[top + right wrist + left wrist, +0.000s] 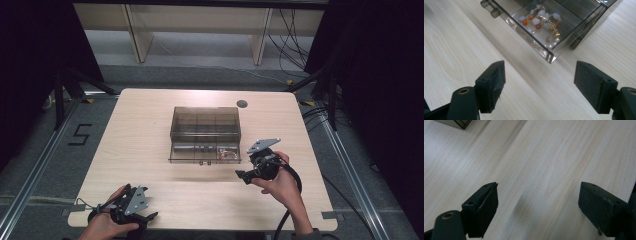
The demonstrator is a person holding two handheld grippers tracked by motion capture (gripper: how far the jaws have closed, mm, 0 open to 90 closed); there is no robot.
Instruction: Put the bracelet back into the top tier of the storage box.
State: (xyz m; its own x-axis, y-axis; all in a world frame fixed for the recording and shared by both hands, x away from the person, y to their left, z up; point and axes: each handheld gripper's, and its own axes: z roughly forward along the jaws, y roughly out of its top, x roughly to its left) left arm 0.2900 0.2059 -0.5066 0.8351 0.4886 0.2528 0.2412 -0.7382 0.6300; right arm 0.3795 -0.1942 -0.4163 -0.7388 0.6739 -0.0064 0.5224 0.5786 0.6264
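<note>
One smoky clear box [205, 134] is seen at the middle of the table [140, 145], with one drawer [544, 37] pulled out toward 6 o'clock. One bracelet [544, 23] of orange, white and gold beads is seen in that drawer, at its right end in the high view. Two grippers are counted. The left gripper [537, 207] is held at about 7 o'clock near the table's near edge; its jaws are spread wide, with bare wood between them and nothing gripped. The right gripper [539, 85] is held at about 5 o'clock from the box, just beside the drawer's front; its jaws are likewise spread wide and nothing is held.

The box's inner dividers are hard to make out through the tinted walls, and its far part is cut off in the right gripper view. The bead count cannot be told.

The table is of pale wood grain, with one dark round hole [242, 103] at about 1 o'clock. Grey floor, black curtains and loose cables [290, 35] are seen around it.
</note>
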